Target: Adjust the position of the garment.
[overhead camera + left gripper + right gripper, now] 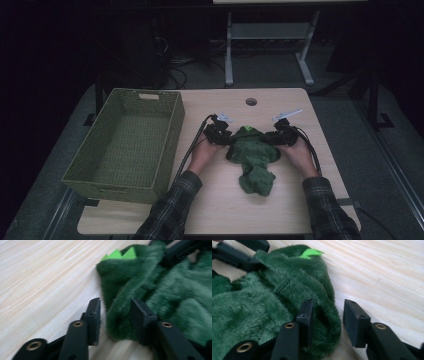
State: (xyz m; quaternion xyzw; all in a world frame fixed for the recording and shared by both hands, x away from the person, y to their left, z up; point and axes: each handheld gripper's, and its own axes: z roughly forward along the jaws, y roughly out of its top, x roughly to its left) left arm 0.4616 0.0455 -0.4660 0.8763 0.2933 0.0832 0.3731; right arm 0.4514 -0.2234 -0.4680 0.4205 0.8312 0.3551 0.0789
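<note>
Two tools work at one green fleece garment (252, 157) on the worktop (280, 210). The left tool (115, 315) has its jaws partly apart with the garment's fuzzy edge standing between them; one jaw sits in the pile, the other is clear of it with a gap showing, so nothing is clamped. The right tool (327, 317) is much the same: partly apart, a rolled fleece edge between the jaws, the left jaw touching the pile and the right jaw off to the bare wood side. In the high view the left tool (220, 132) and right tool (281, 134) sit at the two sides of the garment's upper part, facing each other across it. The garment is dark green and plush, crumpled, with small bright green felt spikes (120, 253) at its far end. Its long axis runs from that far end toward the person, the lower part bunched into a lump near the front. It lies at the middle of the worktop, right of a woven green basket (170, 130) and well apart from it.
</note>
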